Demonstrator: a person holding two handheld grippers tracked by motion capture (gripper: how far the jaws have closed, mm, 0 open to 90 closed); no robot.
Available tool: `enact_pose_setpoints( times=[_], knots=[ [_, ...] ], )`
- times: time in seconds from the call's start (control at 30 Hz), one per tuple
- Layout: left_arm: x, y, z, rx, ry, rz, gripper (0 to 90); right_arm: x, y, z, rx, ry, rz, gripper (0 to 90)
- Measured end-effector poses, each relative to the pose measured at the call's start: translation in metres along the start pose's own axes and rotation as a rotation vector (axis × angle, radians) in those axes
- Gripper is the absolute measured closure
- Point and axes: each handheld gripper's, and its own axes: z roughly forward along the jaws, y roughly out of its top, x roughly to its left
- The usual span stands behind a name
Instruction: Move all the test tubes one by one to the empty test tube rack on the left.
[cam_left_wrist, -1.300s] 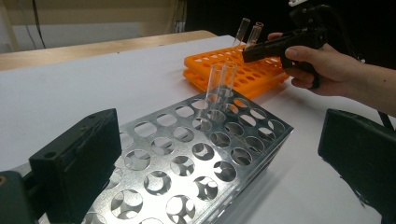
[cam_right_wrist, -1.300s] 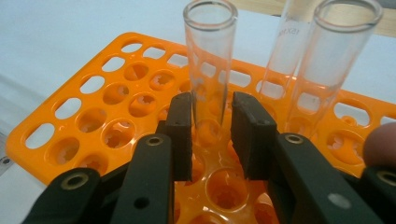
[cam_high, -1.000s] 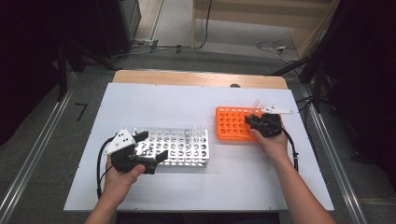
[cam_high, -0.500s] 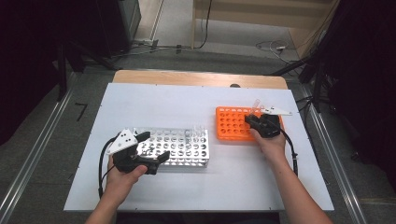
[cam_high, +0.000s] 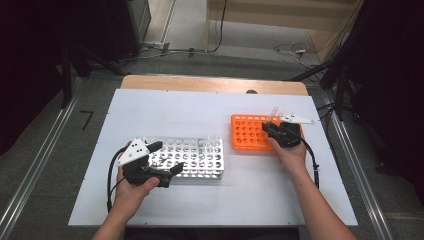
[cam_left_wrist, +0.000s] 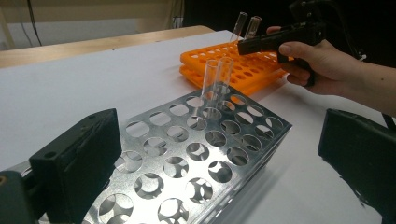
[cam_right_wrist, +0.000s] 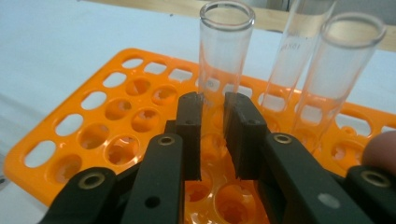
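Over the orange plastic tube rack (cam_high: 252, 133) at the right of the white table (cam_high: 150, 107), the right gripper (cam_right_wrist: 213, 135) has just been closing and now pinches a clear glass test tube (cam_right_wrist: 223, 56) that stands in one hole of this rack. Two other clear tubes (cam_right_wrist: 327, 70) stand just beside it, so a tilted lift can knock them, or the smooth glass can slip from the narrow pads. The left gripper (cam_left_wrist: 219, 163) rests with jaws wide apart, holding nothing, at the silver metal rack (cam_left_wrist: 205, 154), which can slide if it is bumped.
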Motion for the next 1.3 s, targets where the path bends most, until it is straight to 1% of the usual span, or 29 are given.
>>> enact_pose_setpoints(
  times=[0.17,0.3,0.33,0.37,0.43,0.57,0.63,0.67,0.77,0.93,1.03,1.13,1.17,1.2,1.3],
  knots=[
    [0.0,0.001,0.0,0.002,0.001,0.001,0.0,0.0,0.004,-0.008,-0.029,0.0,-0.016,74.0],
    [0.0,0.001,0.0,-0.001,-0.001,0.002,0.0,0.001,0.007,-0.017,-0.05,0.004,-0.004,74.0],
    [0.0,0.001,0.0,-0.001,-0.001,0.002,0.0,0.001,0.007,-0.017,-0.05,0.004,-0.004,74.0],
    [-0.001,0.002,0.0,-0.003,-0.004,0.002,0.0,0.003,0.01,-0.023,-0.063,0.013,-0.011,74.0],
    [-0.001,0.002,0.0,-0.001,-0.004,0.004,0.0,0.006,0.012,-0.029,-0.071,0.022,-0.02,74.0],
    [-0.003,0.003,0.0,-0.001,-0.012,0.013,0.3,0.014,0.013,-0.044,-0.083,0.059,-0.031,73.9],
    [-0.003,0.003,0.0,-0.002,-0.013,0.014,0.3,0.017,0.012,-0.047,-0.083,0.061,-0.04,74.0],
    [-0.003,0.004,0.0,-0.002,-0.014,0.015,0.3,0.021,0.01,-0.053,-0.085,0.074,-0.054,74.0],
    [-0.005,0.004,0.0,-0.001,-0.019,0.021,0.3,0.028,0.007,-0.062,-0.074,0.091,-0.059,74.0],
    [-0.006,0.005,0.0,-0.001,-0.023,0.028,0.3,0.039,0.003,-0.078,-0.076,0.144,-0.07,74.0],
    [-0.006,0.006,0.0,-0.001,-0.024,0.03,0.5,0.047,0.0,-0.087,-0.075,0.157,-0.089,74.0],
    [-0.008,0.007,0.0,-0.004,-0.032,0.031,0.5,0.055,-0.004,-0.095,-0.08,0.174,-0.099,73.9],
    [-0.008,0.007,0.0,-0.004,-0.032,0.031,0.5,0.055,-0.004,-0.095,-0.08,0.174,-0.099,73.9],
    [-0.01,0.007,0.0,-0.005,-0.037,0.035,0.5,0.061,-0.008,-0.1,-0.084,0.18,-0.11,73.9],
    [-0.012,0.008,0.0,-0.004,-0.042,0.042,0.5,0.067,-0.014,-0.105,-0.086,0.191,-0.122,73.9]
  ],
)
